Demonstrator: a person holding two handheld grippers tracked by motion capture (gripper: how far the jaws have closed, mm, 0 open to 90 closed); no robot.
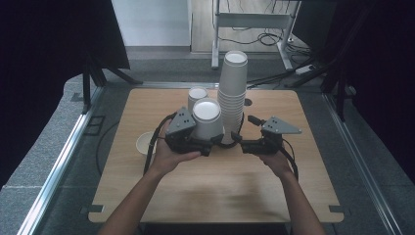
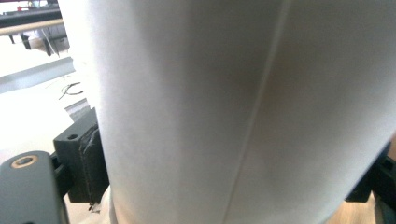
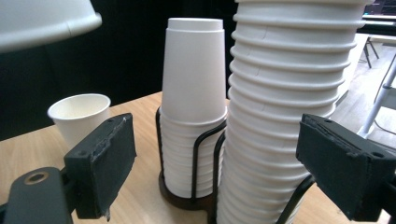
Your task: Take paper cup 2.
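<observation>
We hold a white paper cup (image 1: 207,119) in the left gripper (image 1: 211,143), upside down, its base facing up; in the left gripper view the cup (image 2: 243,112) sits between the two jaws, and the pad (image 2: 91,158) on one side presses against its wall. It hangs above the wooden table (image 1: 205,191), just in front of the wire cup holder (image 3: 196,154).

Our right gripper (image 1: 237,138) sits low at the foot of the tall stack of cups (image 1: 232,93), which leans slightly and rises well above everything else. In the right gripper view its jaws stand apart with the ribbed stack (image 3: 285,107) between them; the pads (image 3: 105,163) do not touch it, so this claw is open and holds nothing.

Beside the tall stack, a shorter stack (image 3: 194,112) stands in the holder, also upside down. A single cup (image 1: 145,142) stands upright on the table, off to the left of our left hand (image 1: 169,152).
</observation>
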